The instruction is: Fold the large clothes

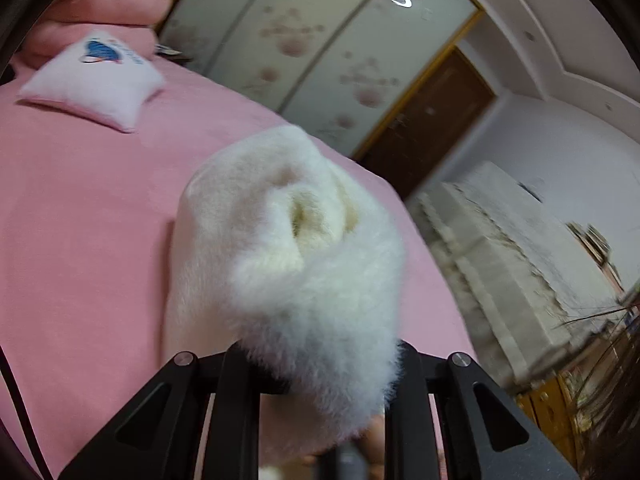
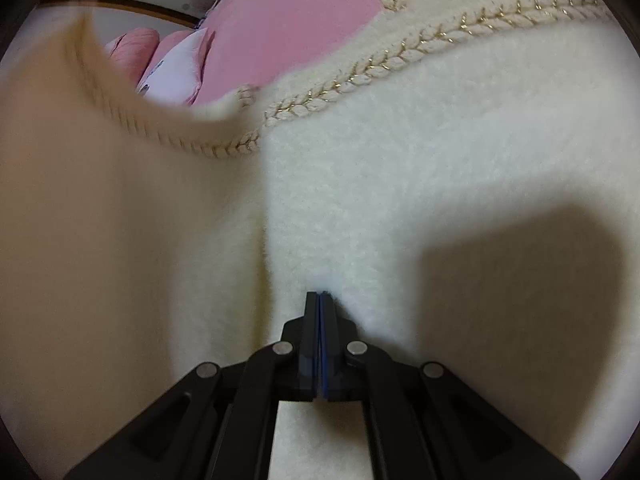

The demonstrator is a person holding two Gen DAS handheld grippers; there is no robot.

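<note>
Gripping the fluffy white garment [image 1: 288, 248], the left tool [image 1: 320, 364] lifts it; right tool [image 2: 321, 300] is closed, empty.

Dim warm indoor light, motion blur, fisheye edge warping, broad soft shadow

On my left wrist feed I see a fluffy cream-white fleece garment [image 1: 288, 248], paler yellow inside its opening. Behind it lies the plain pink bed sheet [image 1: 80, 200]. At ten o'clock sits a pale pink square cushion [image 1: 94, 80] with a blue printed motif, and salmon-pink bedding [image 1: 100, 0] beyond it. At one o'clock I read frosted sliding wardrobe doors [image 1: 312, 48] patterned with faded pink blossoms, and a dark brown wooden door [image 1: 432, 120]. My right wrist feed shows the garment's cream braided trim flecked with gold thread [image 2: 360, 76], a beige ribbed lining at nine o'clock, and my black right gripper [image 2: 322, 300] with blue pads.
</note>
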